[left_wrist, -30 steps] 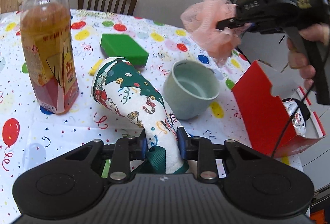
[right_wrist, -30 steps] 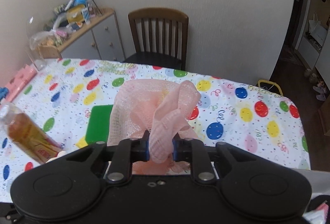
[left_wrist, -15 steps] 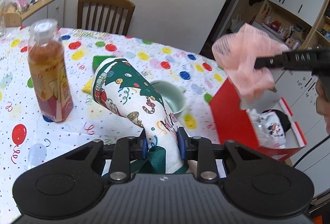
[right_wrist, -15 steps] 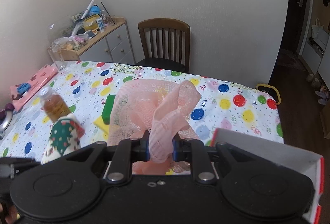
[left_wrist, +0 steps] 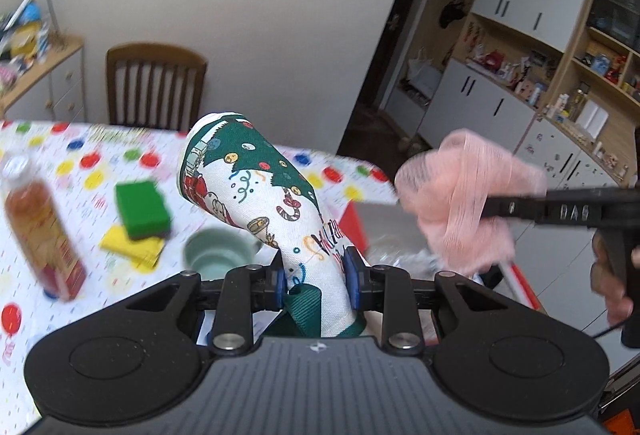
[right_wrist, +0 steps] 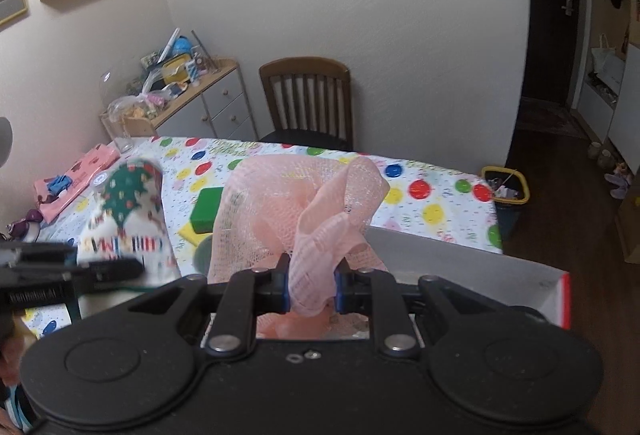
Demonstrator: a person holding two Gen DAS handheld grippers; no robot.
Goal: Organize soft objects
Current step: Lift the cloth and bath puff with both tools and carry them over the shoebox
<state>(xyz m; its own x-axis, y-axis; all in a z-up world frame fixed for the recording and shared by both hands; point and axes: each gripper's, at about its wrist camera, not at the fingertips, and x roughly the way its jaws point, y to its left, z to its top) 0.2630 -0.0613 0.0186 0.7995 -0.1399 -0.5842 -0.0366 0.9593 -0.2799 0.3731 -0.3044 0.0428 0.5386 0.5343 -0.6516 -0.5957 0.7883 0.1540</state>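
Each gripper is black plastic. The left gripper [left_wrist: 316, 279] has two round flat discs, ribbed lines in the middle, silver screws, and blue pads on its fingers [left_wrist: 280, 285]. The right gripper [right_wrist: 311, 289] looks the same. White letters mark its side, and a black cable hangs below.

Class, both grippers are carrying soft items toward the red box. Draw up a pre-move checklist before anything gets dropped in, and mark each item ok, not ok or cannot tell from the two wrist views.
1. Left gripper jaws clamped on the Christmas-print pouch: ok.
2. Right gripper jaws clamped on the pink mesh sponge: ok.
3. Mesh sponge over the open red box: ok, the box lies directly beneath it.
4. Pouch over the box: not ok, it is above the table beside the green cup.
5. Free space inside the box: cannot tell, something wrapped already lies there.
6. Bottle clear of both grippers: ok.
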